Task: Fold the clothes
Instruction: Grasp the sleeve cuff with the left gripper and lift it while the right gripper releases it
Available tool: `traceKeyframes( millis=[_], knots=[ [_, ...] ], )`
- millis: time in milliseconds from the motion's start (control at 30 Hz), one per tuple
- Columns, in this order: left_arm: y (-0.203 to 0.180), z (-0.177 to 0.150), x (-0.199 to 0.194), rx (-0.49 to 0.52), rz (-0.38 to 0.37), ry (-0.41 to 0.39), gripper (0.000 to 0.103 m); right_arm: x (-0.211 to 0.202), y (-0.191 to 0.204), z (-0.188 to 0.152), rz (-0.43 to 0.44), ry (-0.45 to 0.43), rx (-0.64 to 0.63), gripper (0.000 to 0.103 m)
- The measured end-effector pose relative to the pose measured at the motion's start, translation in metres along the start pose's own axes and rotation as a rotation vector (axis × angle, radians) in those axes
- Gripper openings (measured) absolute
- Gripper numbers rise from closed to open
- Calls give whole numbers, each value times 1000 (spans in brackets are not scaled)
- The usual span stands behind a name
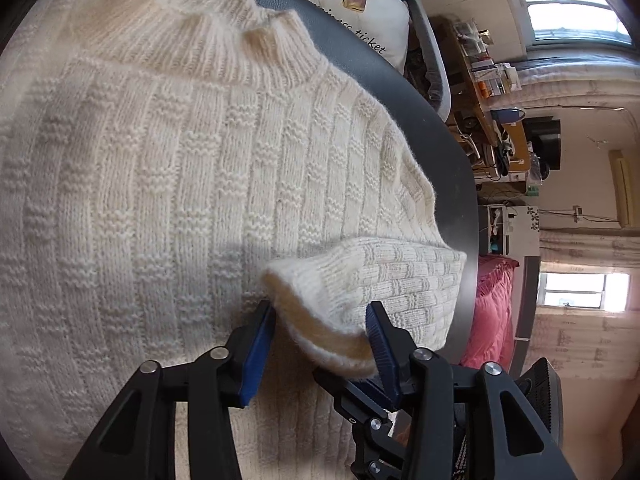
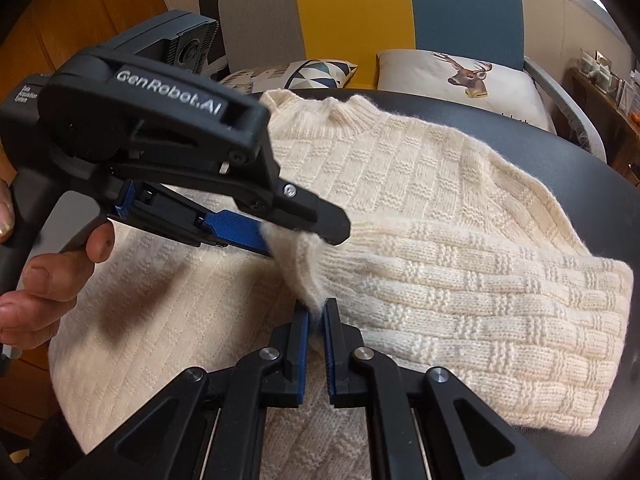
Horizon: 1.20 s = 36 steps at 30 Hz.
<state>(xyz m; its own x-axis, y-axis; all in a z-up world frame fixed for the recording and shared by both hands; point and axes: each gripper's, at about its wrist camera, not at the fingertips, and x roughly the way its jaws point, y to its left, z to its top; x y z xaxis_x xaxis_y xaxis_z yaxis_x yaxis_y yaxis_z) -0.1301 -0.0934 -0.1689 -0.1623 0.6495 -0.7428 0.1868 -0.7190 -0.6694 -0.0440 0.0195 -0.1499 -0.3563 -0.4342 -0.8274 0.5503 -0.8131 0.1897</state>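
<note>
A cream knit sweater (image 1: 160, 160) (image 2: 440, 184) lies flat on a dark round table (image 1: 440, 152) (image 2: 600, 184), collar at the far side. One sleeve (image 1: 400, 276) (image 2: 480, 300) is laid across the body. Its cuff (image 1: 320, 320) (image 2: 296, 264) is raised and bowed between the blue pads of my left gripper (image 1: 320, 316) (image 2: 300, 240), which touch it on both sides. My right gripper (image 2: 317, 308) is shut on the cuff's lower edge, with a thin fold of knit pinched between its pads. A hand (image 2: 48, 280) holds the left gripper's handle.
Behind the table stands a chair (image 2: 360, 12) with a deer-print pillow (image 1: 352, 0) (image 2: 460, 80) and a patterned pillow (image 2: 304, 72). Past the table's right edge are a cluttered desk (image 1: 488, 92) and pink fabric (image 1: 492, 312). Bare tabletop rings the sweater.
</note>
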Motion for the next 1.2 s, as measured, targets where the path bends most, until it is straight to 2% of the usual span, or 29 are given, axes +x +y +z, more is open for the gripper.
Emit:
traceKeyframes(
  millis=[100,167,200,300,467,533,633,700,733,800,900,933,1067,1133,1200],
  knots=[
    [-4,-1,1,32,43,-25,17,2,-3,1,8,1,17,8],
    [-4,-3,2,40,61,-40,11,1,-8,0,45,4,54,20],
    [-5,-4,2,52,69,-46,10,-1,-11,-1,54,-4,75,22],
    [-5,-8,1,77,88,-64,9,-15,-22,-10,60,-47,150,24],
    [-11,-13,-13,123,76,-131,8,-49,-57,-47,137,-116,343,25],
    [-19,-14,-28,129,27,-174,8,-61,-81,-68,185,-153,476,25],
    [-36,-13,-51,158,-26,-229,7,-78,-118,-101,181,-214,671,25],
    [-54,-11,-61,186,-42,-243,7,-85,-132,-115,153,-229,724,26],
    [-62,-10,-66,200,-50,-251,7,-88,-140,-121,140,-236,751,23],
    [-80,-7,-75,219,-64,-266,7,-90,-148,-128,162,-260,801,19],
    [-110,0,-88,222,-98,-295,7,-94,-150,-126,42,-264,788,19],
    [-120,2,-93,223,-113,-306,7,-92,-150,-123,30,-256,778,19],
    [-172,11,-112,303,-120,-348,7,-84,-154,-122,69,-257,827,22],
    [-196,14,-120,346,-94,-374,7,-78,-158,-119,73,-259,858,22],
    [-211,17,-126,371,-85,-387,7,-74,-160,-118,121,-278,884,22]
  ],
)
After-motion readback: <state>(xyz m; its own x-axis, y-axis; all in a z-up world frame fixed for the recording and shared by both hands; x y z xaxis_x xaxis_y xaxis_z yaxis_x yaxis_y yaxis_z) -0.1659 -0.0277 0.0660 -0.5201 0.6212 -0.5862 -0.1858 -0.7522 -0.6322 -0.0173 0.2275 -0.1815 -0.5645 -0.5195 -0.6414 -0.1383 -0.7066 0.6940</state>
